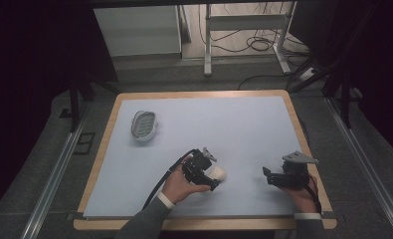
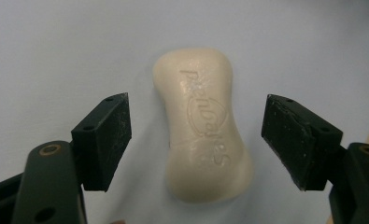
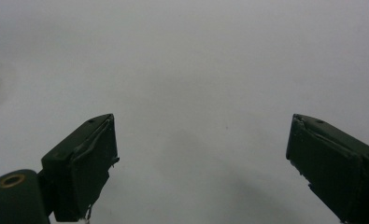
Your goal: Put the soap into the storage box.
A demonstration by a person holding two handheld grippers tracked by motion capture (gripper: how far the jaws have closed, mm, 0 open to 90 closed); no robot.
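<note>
Jaws of our left gripper [image 2: 196,140] stand wide, straddling the soap [image 2: 203,123] without touching; it lies flat on the mat [image 1: 244,124], near centre. We judge it hard, light and slick, best pinched across its narrow waist. Right gripper [image 3: 201,163] gapes empty, off right.

Worktop [image 1: 244,124]: wooden-edged board, pale blue-grey sheet covering nearly all of it, wood rim showing round the sheet. Two things lie directly on the sheet. Soap bar [image 1: 218,173], cream-white, waisted shape, flat on its back, embossed lettering up in the left gripper view [image 2: 203,126]. Landmark = soap bar. Soap dish [image 1: 144,125], grey, oval, ribbed inside, sits well apart from the soap bar, up-left of it in the high view, nearer the far-left corner. Sheet right of the soap bar is plain, unmarked.
</note>
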